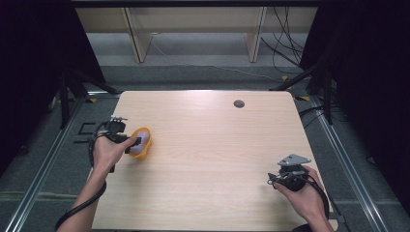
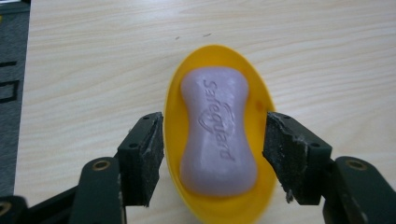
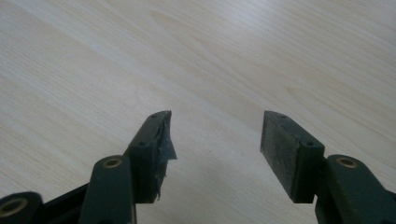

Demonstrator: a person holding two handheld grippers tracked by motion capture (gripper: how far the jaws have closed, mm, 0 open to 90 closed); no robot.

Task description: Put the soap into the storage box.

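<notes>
Left claw (image 2: 215, 140) released, jaws astride yellow dish (image 2: 173, 107) holding soap (image 2: 217, 130), seemingly untouched, right claw (image 3: 215, 154) spread above table (image 3: 233, 56)

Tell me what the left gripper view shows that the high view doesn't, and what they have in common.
Left gripper view alone: the raised Safeguard lettering on the soap, and the left tool with its jaws open on either side of the yellow dish, pads clear of it.

High view alone: the right tool in a hand near the table's right corner, a round grommet at the far edge, and the floor with cables beyond.

Both: the purple soap lying in the dish on the wooden table.
</notes>
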